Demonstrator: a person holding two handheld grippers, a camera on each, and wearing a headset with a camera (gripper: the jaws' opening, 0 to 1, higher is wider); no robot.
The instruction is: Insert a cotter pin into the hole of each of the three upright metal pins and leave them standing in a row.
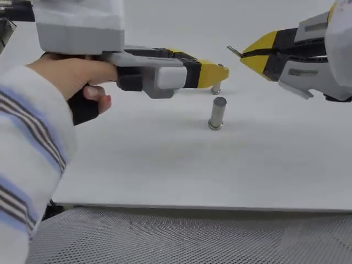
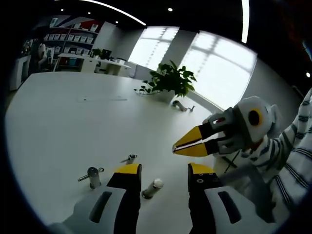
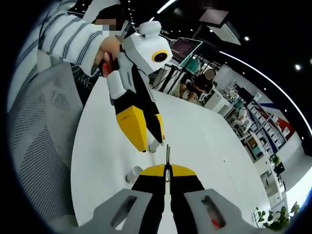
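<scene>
The right gripper (image 1: 246, 54) pinches a thin metal cotter pin (image 1: 235, 51), whose long axis lies nearly level and points leftward. The short grey upright metal pin (image 1: 218, 113) stands on the white table (image 1: 165, 165) below it, nearer to the left gripper (image 2: 165, 170), whose jaws are apart and empty.

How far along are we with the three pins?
Done, it seems: the first pin and second pin each look already fitted. In hand: the right gripper is shut on a loose cotter pin. Left: the bare third pin, seen between the jaws of the open left gripper.
</scene>
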